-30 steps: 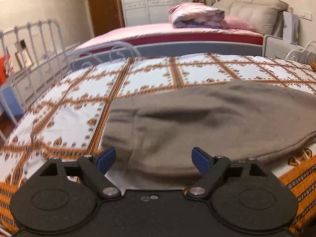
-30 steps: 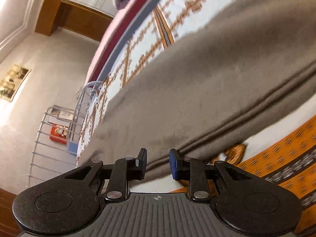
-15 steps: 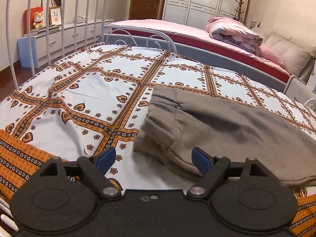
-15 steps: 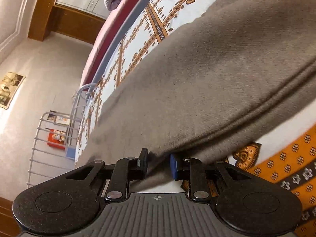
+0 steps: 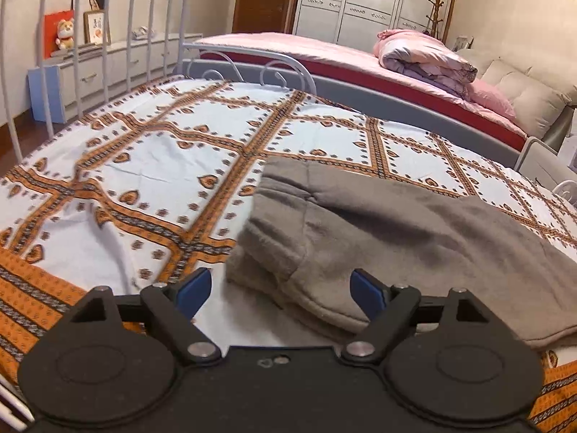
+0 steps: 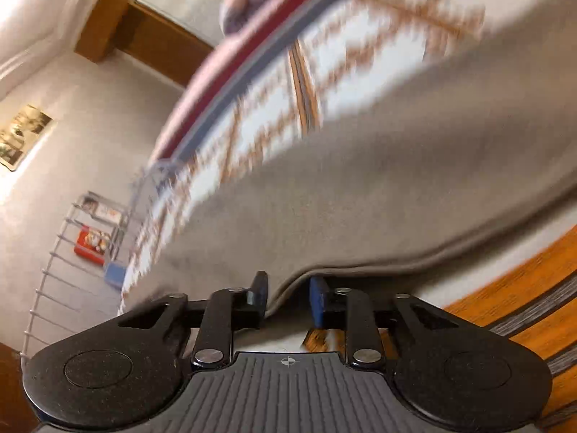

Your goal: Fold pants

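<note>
Grey-brown pants [image 5: 378, 231] lie folded lengthwise on a bed with an orange and white patterned sheet [image 5: 173, 166]. My left gripper [image 5: 281, 290] is open, its blue pads wide apart just above the near corner of the pants' left end. In the blurred, tilted right wrist view the pants [image 6: 378, 187] fill the middle. My right gripper [image 6: 288, 294] has its jaws narrowly apart on either side of the pants' near edge, which dips into the gap; no grip is visible.
A white metal bed frame [image 5: 108, 36] stands at the left end. A second bed with pink bedding [image 5: 324, 50] and a rolled quilt [image 5: 422, 54] lies beyond. A low dresser [image 5: 119, 61] stands along the left wall.
My left gripper swung left from the pants' middle to their left end and stays open. My right gripper moved closer to the pants' edge, and the cloth now dips between its jaws.
</note>
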Available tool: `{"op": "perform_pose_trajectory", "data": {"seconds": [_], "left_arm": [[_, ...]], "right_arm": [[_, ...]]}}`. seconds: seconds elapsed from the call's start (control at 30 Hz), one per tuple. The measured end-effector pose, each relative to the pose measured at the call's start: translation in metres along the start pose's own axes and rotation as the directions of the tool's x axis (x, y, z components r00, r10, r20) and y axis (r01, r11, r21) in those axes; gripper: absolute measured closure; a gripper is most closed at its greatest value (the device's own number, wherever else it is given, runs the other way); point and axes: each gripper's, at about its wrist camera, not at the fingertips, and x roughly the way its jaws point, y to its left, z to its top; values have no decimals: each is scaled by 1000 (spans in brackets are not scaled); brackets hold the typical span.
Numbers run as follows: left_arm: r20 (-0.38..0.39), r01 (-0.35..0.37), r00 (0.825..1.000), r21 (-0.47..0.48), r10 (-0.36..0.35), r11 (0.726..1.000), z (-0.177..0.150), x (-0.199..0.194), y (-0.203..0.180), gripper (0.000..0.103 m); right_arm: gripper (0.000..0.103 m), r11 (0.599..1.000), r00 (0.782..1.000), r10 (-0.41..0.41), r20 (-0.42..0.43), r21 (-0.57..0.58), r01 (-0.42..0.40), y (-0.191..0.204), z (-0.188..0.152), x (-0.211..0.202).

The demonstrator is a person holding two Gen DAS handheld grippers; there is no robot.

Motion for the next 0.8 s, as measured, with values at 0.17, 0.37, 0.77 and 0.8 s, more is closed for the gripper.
{"op": "perform_pose_trajectory", "data": {"seconds": [0.17,0.37,0.77,0.8], "left_arm": [[-28,36,999,-6,-36,999,6,17,-17,26],[-47,7,999,11,-7,1000,9,30,-34,21],[-66,-7,998,-27,5,1000,8,32,-28,22],[-65,-8,998,-30,6,1000,8,32,-27,22]], "right_arm": [[77,984,961,-177,214,65,167,-59,48,-85],[77,916,879,-347,327,319,243,-138,77,-164],[80,896,876,-399,271,317,310,-159,87,-152],[94,909,879,-377,292,301,290,-158,89,-151]]}}
